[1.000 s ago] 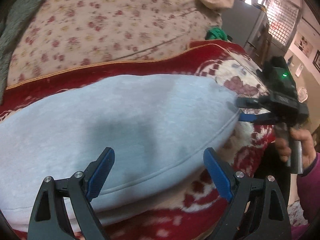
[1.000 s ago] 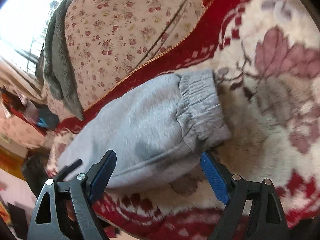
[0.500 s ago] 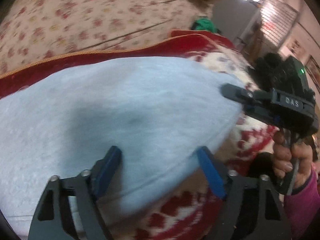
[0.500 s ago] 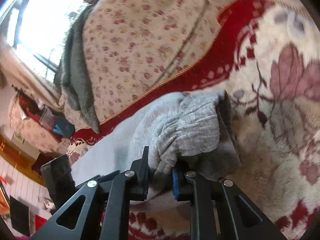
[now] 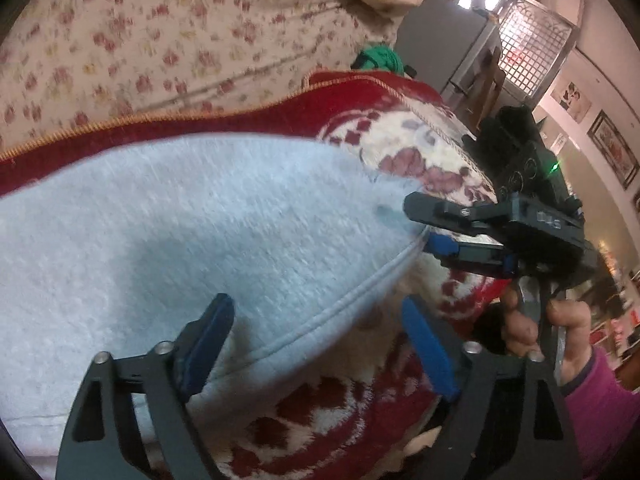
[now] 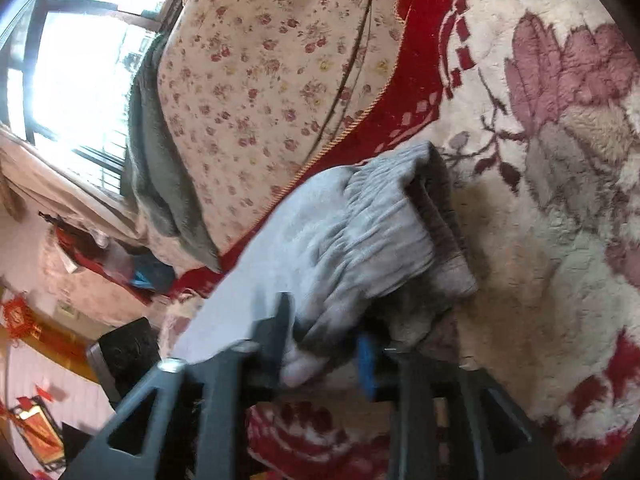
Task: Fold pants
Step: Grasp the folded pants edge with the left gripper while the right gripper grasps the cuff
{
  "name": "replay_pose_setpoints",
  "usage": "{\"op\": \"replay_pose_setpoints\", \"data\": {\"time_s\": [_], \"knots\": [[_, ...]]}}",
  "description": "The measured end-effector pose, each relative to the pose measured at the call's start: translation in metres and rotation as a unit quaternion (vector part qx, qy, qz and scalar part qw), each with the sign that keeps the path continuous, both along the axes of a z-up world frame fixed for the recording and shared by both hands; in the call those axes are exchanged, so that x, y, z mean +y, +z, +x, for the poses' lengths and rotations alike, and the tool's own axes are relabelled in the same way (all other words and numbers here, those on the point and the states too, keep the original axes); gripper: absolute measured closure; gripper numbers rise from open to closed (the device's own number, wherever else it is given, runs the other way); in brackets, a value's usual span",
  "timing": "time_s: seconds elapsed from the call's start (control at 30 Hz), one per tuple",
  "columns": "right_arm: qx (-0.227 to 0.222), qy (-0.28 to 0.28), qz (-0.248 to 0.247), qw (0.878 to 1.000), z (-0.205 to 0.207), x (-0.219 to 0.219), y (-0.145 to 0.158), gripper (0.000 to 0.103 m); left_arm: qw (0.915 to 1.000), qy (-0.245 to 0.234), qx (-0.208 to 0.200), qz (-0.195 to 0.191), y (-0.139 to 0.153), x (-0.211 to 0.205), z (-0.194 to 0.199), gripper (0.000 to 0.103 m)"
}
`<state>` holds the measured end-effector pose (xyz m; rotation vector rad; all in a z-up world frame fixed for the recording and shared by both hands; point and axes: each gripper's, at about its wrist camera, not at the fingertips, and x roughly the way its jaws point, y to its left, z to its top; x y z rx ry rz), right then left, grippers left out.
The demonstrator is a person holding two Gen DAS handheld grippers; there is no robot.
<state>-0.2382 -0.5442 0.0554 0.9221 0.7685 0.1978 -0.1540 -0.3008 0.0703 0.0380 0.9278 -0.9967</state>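
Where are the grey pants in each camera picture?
Left wrist view: the grey pants fill the left and middle, on the blanket.
Right wrist view: their gathered cuff sits at centre, bunched between the right gripper's fingers.
Shared landmark: the red and cream flowered blanket under them.

text: none fully legible | right gripper (image 5: 418, 226): pale lettering on black body, blurred, unreadable | wall pictures (image 5: 614, 154): too small to read | red wall hanging (image 6: 18, 316): no characters resolved
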Motion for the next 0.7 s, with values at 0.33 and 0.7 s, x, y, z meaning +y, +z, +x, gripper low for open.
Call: {"op": "replay_pose_setpoints", "data": {"time_s": [0.33,0.7], "knots": [[-0.022,-0.003,0.025,0.999,0.026,0.005,0.001,0.08,0.992,0.01,-0.098,0.079,-0.008,-0.023,-0.02,0.016],[-0.054,0.006,0.052,0.997,0.017,-0.002,0.018,0.086,0.9913,0.048,-0.1,0.072,0.001,-0.034,-0.008,0.08]]}}
